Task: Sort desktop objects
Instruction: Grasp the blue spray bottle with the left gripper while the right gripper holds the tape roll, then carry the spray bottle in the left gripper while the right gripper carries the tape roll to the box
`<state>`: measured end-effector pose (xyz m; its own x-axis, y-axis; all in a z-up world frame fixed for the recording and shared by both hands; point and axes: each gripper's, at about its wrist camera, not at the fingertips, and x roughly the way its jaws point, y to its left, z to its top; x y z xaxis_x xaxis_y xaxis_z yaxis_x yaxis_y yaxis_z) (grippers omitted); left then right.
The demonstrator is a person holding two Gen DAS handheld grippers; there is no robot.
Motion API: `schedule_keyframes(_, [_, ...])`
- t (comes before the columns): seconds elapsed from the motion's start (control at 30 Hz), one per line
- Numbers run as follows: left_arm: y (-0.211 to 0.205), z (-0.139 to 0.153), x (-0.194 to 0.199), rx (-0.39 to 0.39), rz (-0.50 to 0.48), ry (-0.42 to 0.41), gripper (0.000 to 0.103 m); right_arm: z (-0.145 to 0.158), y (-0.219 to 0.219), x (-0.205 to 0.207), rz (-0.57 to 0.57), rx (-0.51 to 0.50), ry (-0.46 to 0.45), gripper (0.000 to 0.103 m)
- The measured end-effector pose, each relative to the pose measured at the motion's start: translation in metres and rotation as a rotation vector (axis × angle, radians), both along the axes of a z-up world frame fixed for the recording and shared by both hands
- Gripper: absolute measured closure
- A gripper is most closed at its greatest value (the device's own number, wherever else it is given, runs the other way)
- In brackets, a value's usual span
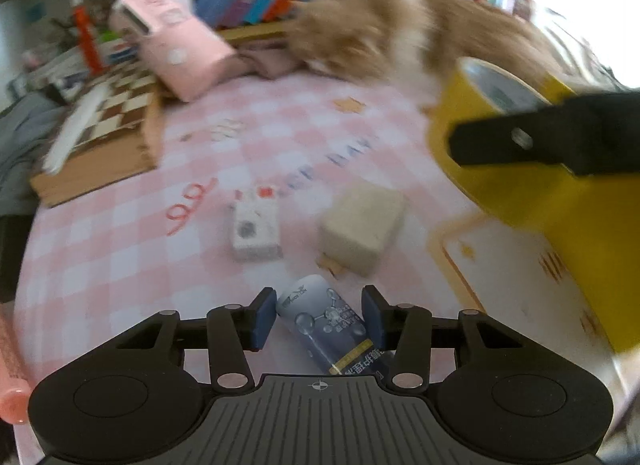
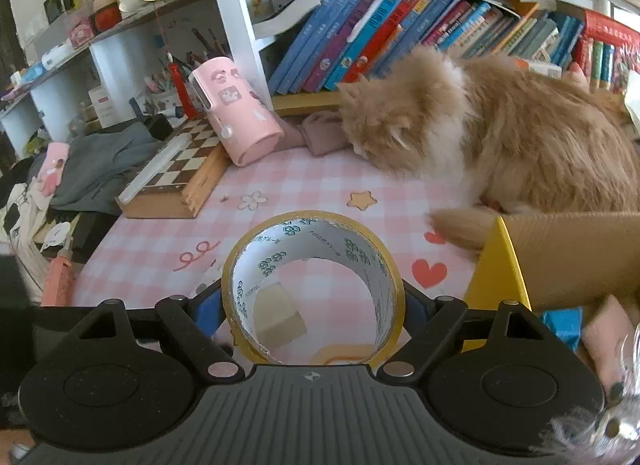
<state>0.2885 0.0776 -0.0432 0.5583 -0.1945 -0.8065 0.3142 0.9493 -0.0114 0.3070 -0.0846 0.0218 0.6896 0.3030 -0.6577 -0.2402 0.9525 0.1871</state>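
Note:
My left gripper (image 1: 318,315) is open, its blue pads either side of a small white and blue bottle (image 1: 328,325) lying on the pink checked tablecloth (image 1: 120,245). Ahead lie a white box (image 1: 256,225) and a beige block (image 1: 362,227). My right gripper (image 2: 312,305) is shut on a roll of yellow tape (image 2: 312,285), held above the table. The tape (image 1: 520,153) and a right finger (image 1: 540,141) show at the right of the left wrist view. The beige block (image 2: 280,315) shows through the roll.
A fluffy orange cat (image 2: 480,125) sits at the back right by a yellow cardboard box (image 2: 560,261). A pink cylinder case (image 2: 236,113) leans on a wooden chessboard (image 2: 176,177) at the left. Books (image 2: 400,33) fill the shelf behind. A pink tube (image 1: 12,377) lies at the left edge.

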Motion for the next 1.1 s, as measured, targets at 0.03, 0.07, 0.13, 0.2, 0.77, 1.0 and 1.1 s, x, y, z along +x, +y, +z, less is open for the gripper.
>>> schedule_keyframes(0.03, [0.001,0.001,-0.003,0.004,-0.005,0.007,0.056,-0.001,-0.001,-0.001,-0.001,0.001,0.004,0.020])
schedule_keyframes(0.07, [0.002,0.002,-0.005,0.010,0.005,0.003,0.054,-0.001,-0.001,-0.003,-0.001,0.002,0.009,0.020])
schedule_keyframes(0.13, [0.004,0.003,-0.008,0.021,0.042,0.002,0.050,-0.002,0.000,-0.007,0.003,0.004,0.014,0.020])
schedule_keyframes(0.2, [0.006,0.003,-0.009,0.024,0.102,0.003,0.040,-0.003,0.001,-0.011,0.010,0.007,0.019,0.020])
schedule_keyframes(0.77, [0.014,0.000,-0.032,-0.068,0.189,0.032,0.072,0.001,0.004,-0.046,0.028,0.000,-0.002,0.020])
schedule_keyframes(1.0, [0.028,0.032,-0.047,-0.115,0.234,-0.094,0.072,0.006,-0.001,-0.067,0.002,-0.002,-0.023,0.020])
schedule_keyframes(1.1, [0.034,0.044,-0.053,-0.140,0.231,-0.128,0.072,0.009,-0.001,-0.079,-0.011,0.002,-0.035,0.020])
